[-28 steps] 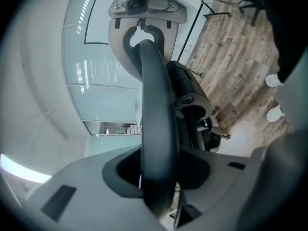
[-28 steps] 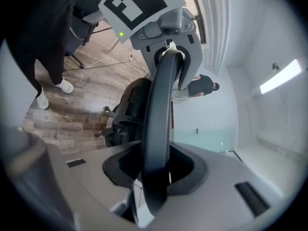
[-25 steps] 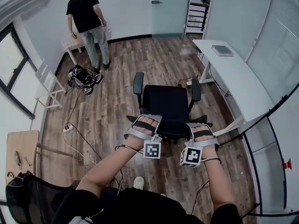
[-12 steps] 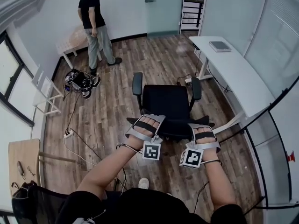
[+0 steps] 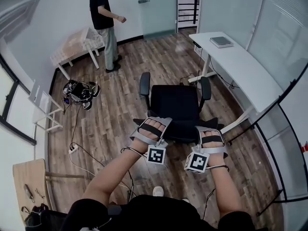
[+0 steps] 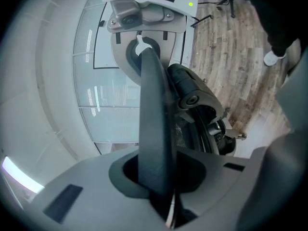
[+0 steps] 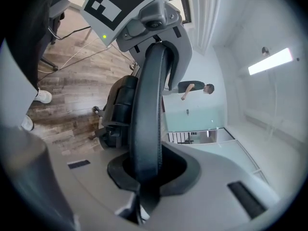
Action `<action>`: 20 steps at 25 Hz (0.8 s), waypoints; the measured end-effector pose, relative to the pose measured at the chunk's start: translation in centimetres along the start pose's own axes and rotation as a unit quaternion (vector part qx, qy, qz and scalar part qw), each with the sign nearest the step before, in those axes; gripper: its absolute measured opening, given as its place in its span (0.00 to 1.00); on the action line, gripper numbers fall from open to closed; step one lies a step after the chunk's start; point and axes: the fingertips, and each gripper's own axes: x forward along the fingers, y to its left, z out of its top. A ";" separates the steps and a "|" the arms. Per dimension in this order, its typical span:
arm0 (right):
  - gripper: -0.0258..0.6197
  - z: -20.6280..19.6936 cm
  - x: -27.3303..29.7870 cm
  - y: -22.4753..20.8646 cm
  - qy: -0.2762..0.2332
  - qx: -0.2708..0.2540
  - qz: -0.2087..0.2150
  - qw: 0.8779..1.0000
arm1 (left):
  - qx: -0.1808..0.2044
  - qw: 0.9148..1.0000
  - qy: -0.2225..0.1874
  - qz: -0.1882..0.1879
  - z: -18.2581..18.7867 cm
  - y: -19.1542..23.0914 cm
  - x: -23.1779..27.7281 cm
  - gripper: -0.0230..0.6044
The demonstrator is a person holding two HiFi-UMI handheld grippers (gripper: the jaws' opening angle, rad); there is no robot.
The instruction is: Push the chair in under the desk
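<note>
Your left claw [image 5: 154,122] clamps the back of the chair [image 5: 175,105], centre frame. Your right claw [image 5: 209,129], its jaws just eased wider, clamps it too.

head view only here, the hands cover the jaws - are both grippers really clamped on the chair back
Observer: Yes for the left gripper. Its own view shows the rim of the chair back running straight between its jaws, which are closed on it.
Operator: and the right one
Observer: The right gripper grips the same rim. In its view, the rim sits between its jaws, which have just eased open a little but are still on it.
</note>
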 end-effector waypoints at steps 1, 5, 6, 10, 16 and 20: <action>0.11 0.2 0.3 -0.1 0.005 0.006 0.000 1.000 | 0.006 1.000 -0.004 0.003 -0.3 0.1 0.3 0.16; 0.12 0.7 1.6 -0.2 0.022 0.037 0.005 0.999 | 0.022 0.999 -0.027 0.017 -1.0 0.4 1.7 0.16; 0.12 0.9 1.9 -0.5 0.023 0.045 0.003 0.999 | 0.023 0.999 -0.032 0.020 -1.2 0.5 2.1 0.16; 0.13 0.6 3.2 -0.7 0.045 0.042 0.003 0.998 | 0.021 0.999 -0.044 0.022 -1.9 0.5 3.5 0.16; 0.13 1.2 4.7 -1.7 0.053 0.066 -0.003 0.996 | 0.021 0.997 -0.067 0.033 -2.8 0.9 5.5 0.16; 0.13 0.3 6.0 -2.0 0.078 0.053 -0.007 0.996 | 0.022 0.995 -0.092 0.036 -3.0 1.3 7.0 0.16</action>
